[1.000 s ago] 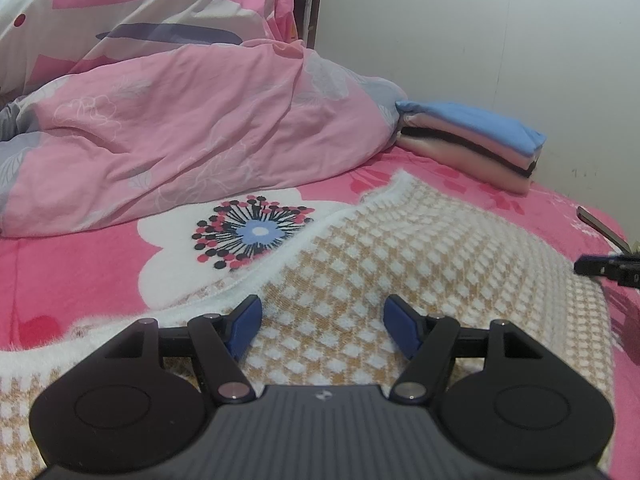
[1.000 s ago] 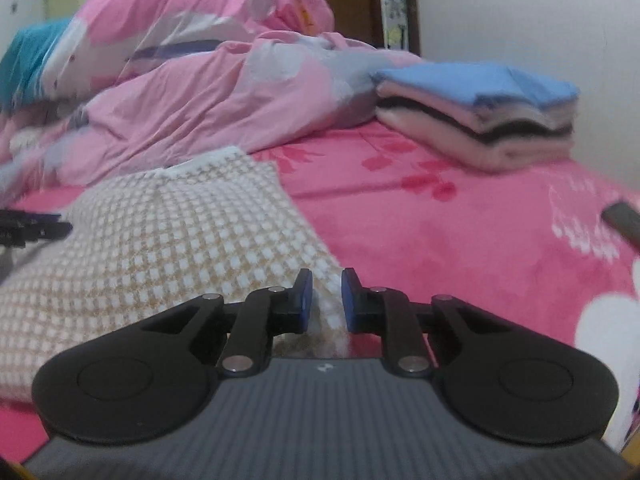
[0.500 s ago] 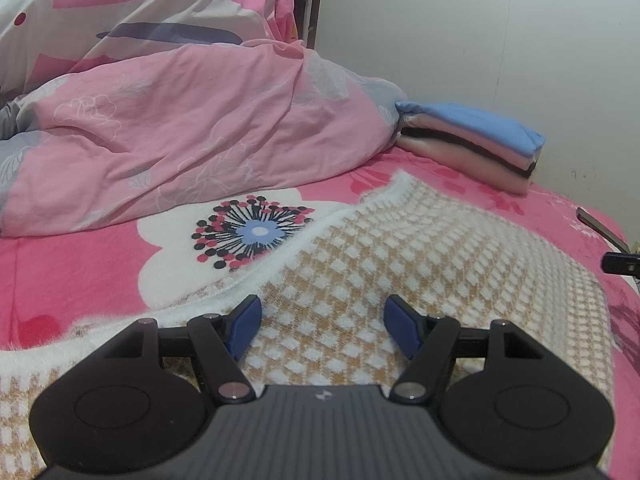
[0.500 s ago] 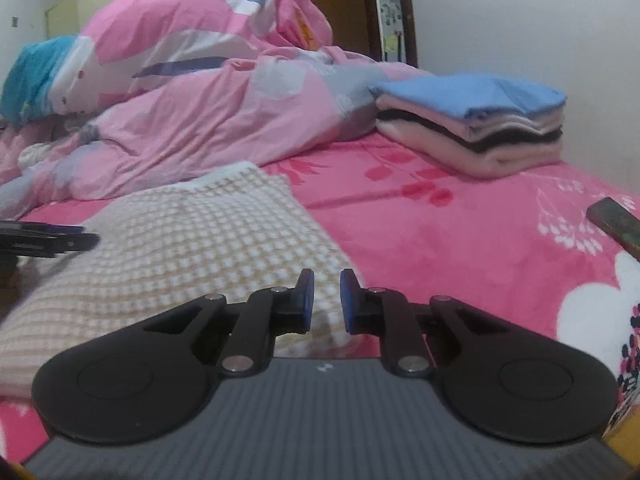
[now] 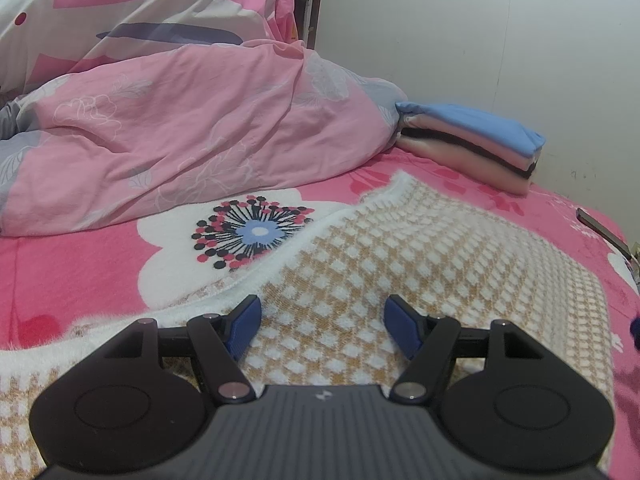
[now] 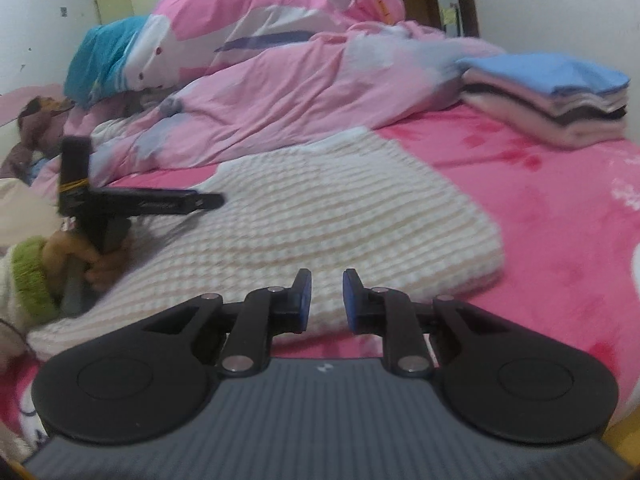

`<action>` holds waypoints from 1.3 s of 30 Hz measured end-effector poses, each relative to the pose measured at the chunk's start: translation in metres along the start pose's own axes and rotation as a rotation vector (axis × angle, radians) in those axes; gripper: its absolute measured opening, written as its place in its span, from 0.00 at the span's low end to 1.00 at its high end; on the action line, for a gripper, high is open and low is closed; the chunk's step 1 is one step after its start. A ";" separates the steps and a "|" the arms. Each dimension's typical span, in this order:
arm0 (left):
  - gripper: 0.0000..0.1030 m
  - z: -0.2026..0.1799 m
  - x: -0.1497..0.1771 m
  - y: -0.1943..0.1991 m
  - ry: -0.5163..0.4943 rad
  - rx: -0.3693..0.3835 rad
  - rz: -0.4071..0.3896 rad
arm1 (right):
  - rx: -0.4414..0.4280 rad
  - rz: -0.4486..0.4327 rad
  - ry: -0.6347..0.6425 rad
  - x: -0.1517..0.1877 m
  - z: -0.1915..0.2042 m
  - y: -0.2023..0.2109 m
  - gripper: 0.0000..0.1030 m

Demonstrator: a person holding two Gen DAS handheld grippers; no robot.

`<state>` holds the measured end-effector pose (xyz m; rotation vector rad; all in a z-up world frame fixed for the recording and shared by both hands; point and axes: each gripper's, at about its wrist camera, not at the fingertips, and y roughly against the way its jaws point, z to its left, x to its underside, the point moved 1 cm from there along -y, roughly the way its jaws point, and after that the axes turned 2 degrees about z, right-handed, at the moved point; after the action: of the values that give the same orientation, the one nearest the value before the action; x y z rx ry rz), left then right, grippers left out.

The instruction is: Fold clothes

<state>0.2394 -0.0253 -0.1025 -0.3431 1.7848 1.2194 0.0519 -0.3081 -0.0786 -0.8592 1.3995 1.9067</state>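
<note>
Left wrist view first: the left gripper (image 5: 320,326) hovered low over the checked sweater (image 5: 420,264), its jaws standing wide apart with nothing between them, the blue pads over the knit but not pinching it. That sweater lay spread on the pink bedsheet (image 5: 72,264), one white-edged side running beside the printed flower (image 5: 252,234). Behind it rose the rumpled duvet (image 5: 180,128), and to the right sat the stack of folded clothes (image 5: 472,140), well apart from the sweater.

From the right wrist view the person's hand (image 6: 100,260) showed at the far left, gripping the other tool's handle over the sweater's edge. The right gripper (image 6: 326,300) hung off the near edge of the sweater, jaws nearly closed with a narrow gap and no cloth in it — empty, as far as I could see.

My worry was simple: the knit looked thick and fluffy, so a shallow pinch might catch only fuzz or one layer and let the fold drag crooked. With the right side unheld, any pull from the left could also slide the whole sweater and ruck the sheet.

No containers were in sight — only the bed.
</note>
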 end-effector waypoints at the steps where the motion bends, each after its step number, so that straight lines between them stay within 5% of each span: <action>1: 0.68 0.000 0.000 0.000 0.000 0.000 0.000 | -0.010 0.006 -0.002 0.002 0.005 -0.001 0.16; 13: 0.69 -0.001 0.000 0.000 0.000 0.003 0.003 | -0.070 0.000 0.081 -0.004 0.061 -0.016 0.16; 17: 0.70 0.000 0.000 0.000 0.003 0.009 0.005 | -0.035 0.121 0.136 0.011 0.064 -0.058 0.17; 21: 0.70 0.000 0.000 -0.001 0.004 0.011 0.006 | -0.045 0.157 0.061 0.004 0.056 -0.062 0.17; 24: 0.70 0.001 0.000 -0.001 0.006 0.013 0.006 | -0.004 0.137 0.133 -0.005 0.076 -0.048 0.18; 27: 0.70 0.001 0.001 0.000 0.006 0.015 0.004 | -0.056 0.075 0.174 -0.007 0.093 -0.035 0.18; 33: 0.72 0.002 0.001 -0.001 0.004 0.028 0.005 | 0.021 0.148 0.278 0.018 0.106 -0.061 0.18; 39: 0.72 0.002 0.002 -0.001 0.010 0.035 0.006 | -0.048 0.087 0.335 0.010 0.136 -0.039 0.17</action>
<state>0.2402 -0.0231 -0.1044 -0.3247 1.8149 1.1911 0.0572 -0.1660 -0.0779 -1.2025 1.6123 1.9310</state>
